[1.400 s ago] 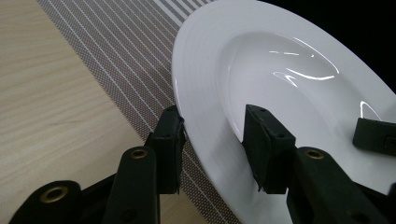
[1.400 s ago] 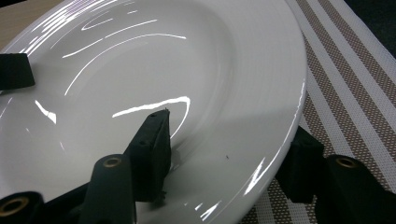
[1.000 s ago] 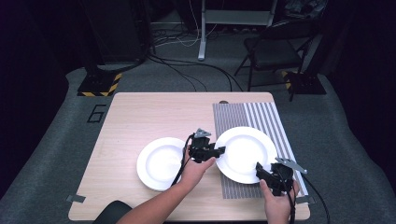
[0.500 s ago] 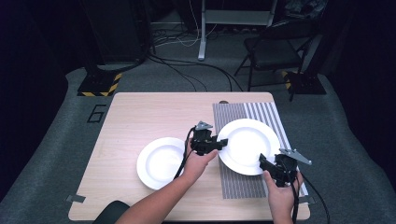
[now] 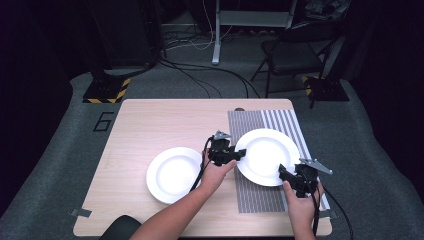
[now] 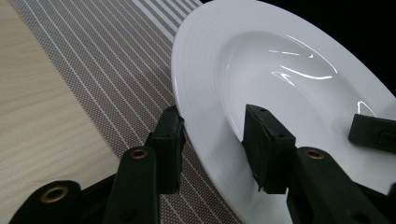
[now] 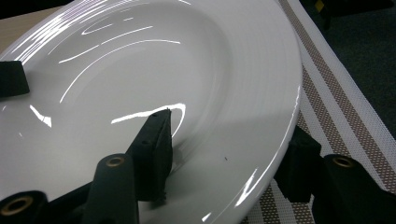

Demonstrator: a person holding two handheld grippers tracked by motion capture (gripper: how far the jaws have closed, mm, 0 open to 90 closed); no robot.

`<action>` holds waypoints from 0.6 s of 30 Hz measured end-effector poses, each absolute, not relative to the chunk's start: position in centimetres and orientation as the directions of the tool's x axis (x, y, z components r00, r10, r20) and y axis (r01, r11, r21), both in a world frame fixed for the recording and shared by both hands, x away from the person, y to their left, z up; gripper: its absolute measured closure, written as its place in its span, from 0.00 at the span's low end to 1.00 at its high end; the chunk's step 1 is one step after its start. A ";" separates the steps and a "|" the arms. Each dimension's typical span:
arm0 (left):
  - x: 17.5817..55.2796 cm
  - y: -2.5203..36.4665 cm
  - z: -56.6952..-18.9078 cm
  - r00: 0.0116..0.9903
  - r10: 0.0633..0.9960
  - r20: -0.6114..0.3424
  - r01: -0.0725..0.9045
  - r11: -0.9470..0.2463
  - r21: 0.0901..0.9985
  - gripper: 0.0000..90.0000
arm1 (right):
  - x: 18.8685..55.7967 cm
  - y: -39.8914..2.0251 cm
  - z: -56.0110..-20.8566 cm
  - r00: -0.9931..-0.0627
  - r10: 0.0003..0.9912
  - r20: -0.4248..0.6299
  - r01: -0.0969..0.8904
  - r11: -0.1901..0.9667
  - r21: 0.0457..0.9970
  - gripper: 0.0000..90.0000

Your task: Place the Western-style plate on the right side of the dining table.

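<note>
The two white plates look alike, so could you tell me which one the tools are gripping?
The right-hand plate, over the striped placemat: the left tool and right tool straddle its rim. The other plate lies alone on bare wood.

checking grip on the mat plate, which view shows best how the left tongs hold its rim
The left gripper view: the left tongs straddle the plate rim, one jaw under, one over. The high view shows them at its left edge, too small for detail. The right gripper view shows just a jaw tip at the far rim.

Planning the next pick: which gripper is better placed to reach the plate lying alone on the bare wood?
Left. The left gripper sits beside that plate; the right gripper is across the striped mat.
</note>
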State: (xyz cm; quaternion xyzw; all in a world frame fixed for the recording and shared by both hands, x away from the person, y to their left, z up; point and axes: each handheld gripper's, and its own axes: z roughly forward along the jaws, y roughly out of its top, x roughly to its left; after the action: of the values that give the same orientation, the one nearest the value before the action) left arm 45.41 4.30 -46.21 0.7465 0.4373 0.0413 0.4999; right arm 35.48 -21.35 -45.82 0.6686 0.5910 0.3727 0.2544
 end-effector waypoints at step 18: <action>45.8 3.9 -48.2 0.604 0.698 -0.385 0.626 -0.116 0.771 0.65 | 35.9 -21.8 -48.0 0.021 0.979 0.204 0.614 -0.174 0.770 0.49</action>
State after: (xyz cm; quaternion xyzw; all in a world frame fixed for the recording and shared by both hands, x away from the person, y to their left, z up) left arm 45.84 3.88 -48.21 0.7461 0.4438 0.0363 0.4951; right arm 35.95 -21.77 -47.95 0.6706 0.5938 0.3703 0.2461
